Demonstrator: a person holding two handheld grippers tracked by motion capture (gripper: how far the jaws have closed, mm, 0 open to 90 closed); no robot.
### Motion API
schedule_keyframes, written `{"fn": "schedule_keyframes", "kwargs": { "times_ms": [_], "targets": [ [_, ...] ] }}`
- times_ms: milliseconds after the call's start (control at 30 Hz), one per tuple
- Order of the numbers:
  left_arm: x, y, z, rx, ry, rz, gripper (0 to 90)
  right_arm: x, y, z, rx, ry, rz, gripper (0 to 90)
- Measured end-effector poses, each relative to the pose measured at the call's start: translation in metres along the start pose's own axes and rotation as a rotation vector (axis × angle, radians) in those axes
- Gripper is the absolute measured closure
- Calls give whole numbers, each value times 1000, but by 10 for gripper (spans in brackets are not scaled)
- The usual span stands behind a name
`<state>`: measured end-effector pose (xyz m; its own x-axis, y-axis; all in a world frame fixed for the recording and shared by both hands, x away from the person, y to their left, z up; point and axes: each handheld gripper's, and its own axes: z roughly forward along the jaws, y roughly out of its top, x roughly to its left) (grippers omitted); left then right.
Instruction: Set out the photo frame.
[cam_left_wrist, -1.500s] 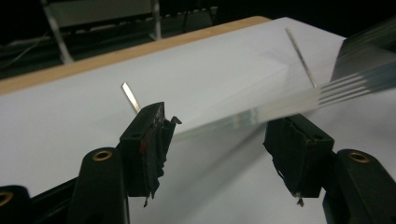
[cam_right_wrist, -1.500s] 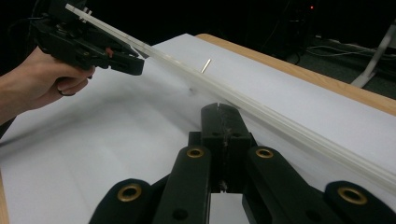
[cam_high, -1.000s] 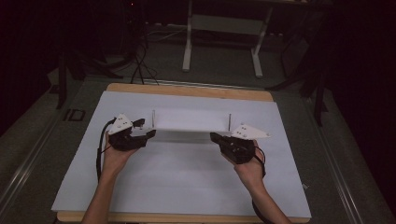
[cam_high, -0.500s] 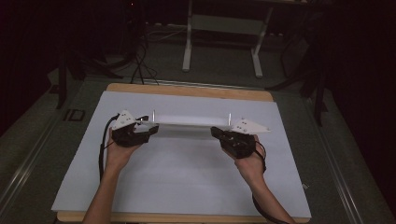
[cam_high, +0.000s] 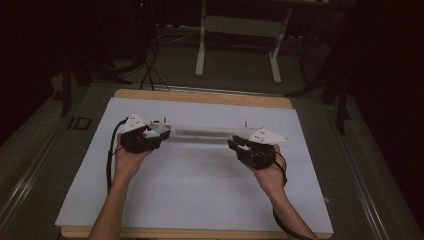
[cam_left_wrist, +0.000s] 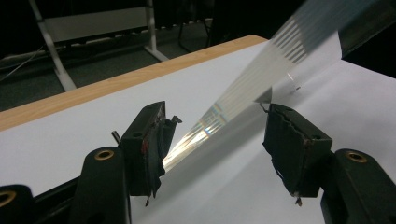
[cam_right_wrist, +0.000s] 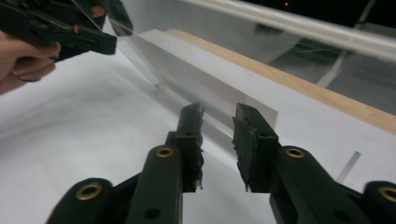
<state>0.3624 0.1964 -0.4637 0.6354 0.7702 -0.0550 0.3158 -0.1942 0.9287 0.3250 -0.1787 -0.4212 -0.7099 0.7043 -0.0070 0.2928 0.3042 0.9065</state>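
Clear acrylic strip (cam_high: 202, 134) lies flat on table (cam_high: 200, 200), long axis left-right btw your hands. Left claw (cam_left_wrist: 217, 140) wide open, strip end btw jaws, not gripped. Right claw (cam_right_wrist: 218, 140) just been opening, part open w/ nothing held; strip just ahead of it.

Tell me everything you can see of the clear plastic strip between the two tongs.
The clear plastic strip is long, thin and glossy, see-through with faint bands of reflected light. It lies across the white sheet, its left end between the open left tongs. The right tongs have just been opening near its right end; contact cannot be told.
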Motion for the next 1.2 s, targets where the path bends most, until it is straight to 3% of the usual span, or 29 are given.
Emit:
{"fn": "schedule_keyframes", "kwargs": {
  "times_ms": [467, 1200],
  "targets": [
    [4, 7, 4, 1, 11, -20, 400, -18, -8, 1, 44, -55, -9, 654],
    [8, 14, 8, 10, 24, -34, 406, -51, -27, 1, 79, -120, 53, 643]
  ]
}}
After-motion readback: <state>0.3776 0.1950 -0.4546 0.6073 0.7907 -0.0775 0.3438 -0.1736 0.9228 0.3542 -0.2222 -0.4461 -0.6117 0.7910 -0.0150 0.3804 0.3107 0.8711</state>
